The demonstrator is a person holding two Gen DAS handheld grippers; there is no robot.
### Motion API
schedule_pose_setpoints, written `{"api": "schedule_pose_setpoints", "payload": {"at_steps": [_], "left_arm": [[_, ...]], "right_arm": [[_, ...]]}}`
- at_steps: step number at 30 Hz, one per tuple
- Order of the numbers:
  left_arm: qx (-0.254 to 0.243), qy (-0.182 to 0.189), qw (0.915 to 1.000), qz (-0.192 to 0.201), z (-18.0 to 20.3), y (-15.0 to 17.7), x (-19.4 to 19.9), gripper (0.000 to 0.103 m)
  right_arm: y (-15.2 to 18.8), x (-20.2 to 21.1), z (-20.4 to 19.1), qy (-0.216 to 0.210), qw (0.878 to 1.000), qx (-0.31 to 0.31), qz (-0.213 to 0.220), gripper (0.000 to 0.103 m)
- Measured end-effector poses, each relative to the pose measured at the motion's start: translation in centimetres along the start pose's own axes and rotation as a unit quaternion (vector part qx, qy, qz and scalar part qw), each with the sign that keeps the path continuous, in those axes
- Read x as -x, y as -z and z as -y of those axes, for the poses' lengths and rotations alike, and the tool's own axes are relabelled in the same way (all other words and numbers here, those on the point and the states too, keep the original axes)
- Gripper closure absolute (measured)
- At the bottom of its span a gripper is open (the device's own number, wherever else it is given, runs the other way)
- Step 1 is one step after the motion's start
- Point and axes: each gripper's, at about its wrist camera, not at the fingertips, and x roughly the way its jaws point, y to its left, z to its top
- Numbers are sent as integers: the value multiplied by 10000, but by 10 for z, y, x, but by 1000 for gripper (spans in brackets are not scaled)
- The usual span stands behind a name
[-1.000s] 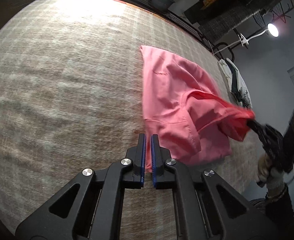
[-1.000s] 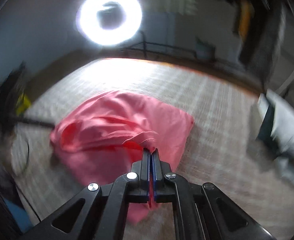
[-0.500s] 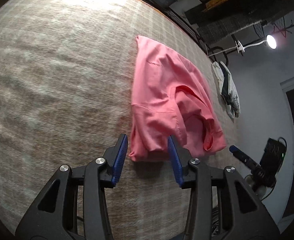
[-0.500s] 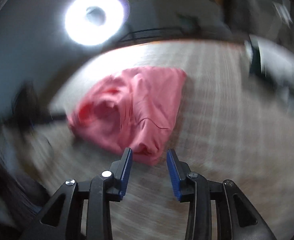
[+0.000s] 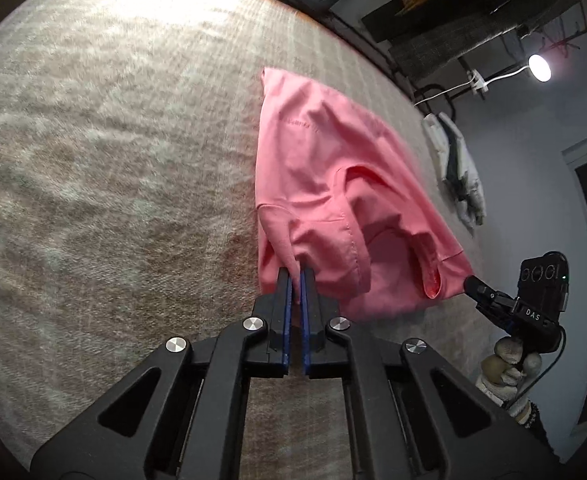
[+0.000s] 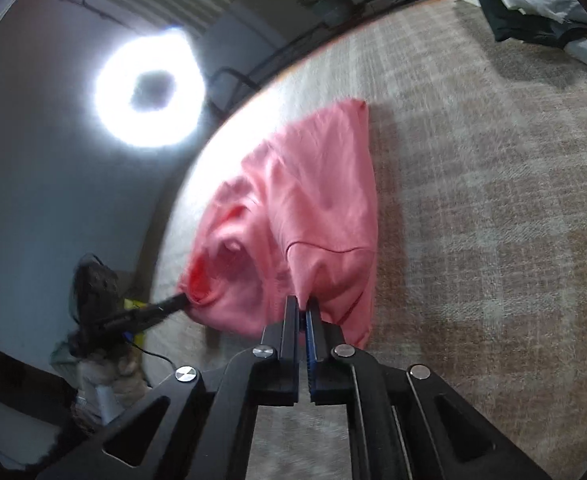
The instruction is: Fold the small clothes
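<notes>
Both tongs are clamped on the pink garment: the left tongs [image 5: 295, 280] pinch its near edge, the right tongs [image 6: 302, 306] the other near corner. The pink garment [image 5: 317, 184] drapes ahead onto the bench [image 5: 113, 160], looking light, limp and stretchy; hemmed corners seem the surest holds.
</notes>
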Motion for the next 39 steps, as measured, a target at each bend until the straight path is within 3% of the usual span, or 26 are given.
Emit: {"api": "schedule_pose_setpoints", "payload": {"at_steps": [3, 7, 10, 11, 14, 15, 16, 17, 22, 23, 24, 25, 27, 33, 35, 38, 39], "left_arm": [[-29, 57, 9999, 115, -5, 0, 11, 102], [-69, -249, 9996, 88, -8, 4, 6, 102], [-401, -228, 9988, 178, 11, 10, 11, 102], [-655, -343, 9969, 253, 21, 12, 12, 95], [-1424, -639, 9870, 371, 51, 18, 6, 59], [-1658, -747, 9828, 331, 59, 20, 0, 57], [-1876, -937, 9773, 308, 66, 21, -6, 57], [-2237, -1266, 9660, 263, 75, 24, -17, 57], [-2954, -1866, 9369, -136, 85, 34, -56, 57], [-3006, -1935, 9338, -127, 85, 35, -60, 69], [-3029, -2006, 9316, -93, 84, 35, -62, 93], [-3031, -2033, 9310, -78, 83, 33, -61, 98], [-2979, -1891, 9357, -46, 83, 29, -57, 98], [-3146, -1668, 9336, 394, 83, 33, -12, 99], [-3212, -1716, 9310, 259, 74, 37, -15, 99], [-3307, -1795, 9262, -248, 65, 49, -31, 99], [-3380, -1859, 9220, -332, 62, 55, -32, 98]], "right_arm": [[-1, 16, 1, -431, 9987, -144, 220, 103], [5, -3, 12, -335, 9988, -353, -108, 98], [10, -14, 13, -236, 9984, -434, -277, 74], [12, -16, 11, -239, 9984, -420, -302, 68], [13, -23, 7, -228, 9982, -389, -385, 67], [14, -26, 6, -211, 9982, -384, -405, 67], [13, -31, 5, -172, 9982, -388, -416, 67], [12, -32, 6, -119, 9982, -398, -424, 67], [6, -46, 8, 14, 9982, -399, -451, 70], [4, -48, 8, 22, 9982, -394, -457, 76], [2, -51, 9, 15, 9981, -394, -465, 86], [2, -50, 10, 20, 9982, -391, -461, 91], [-4, -45, 9, -13, 9984, -420, -390, 100], [-14, -13, 14, -823, 9930, -844, 26, 102], [-12, -19, 17, -630, 9947, -808, -92, 102], [-2, -43, 26, -155, 9948, -782, -635, 97], [0, -47, 27, 36, 9949, -671, -748, 89]]}}
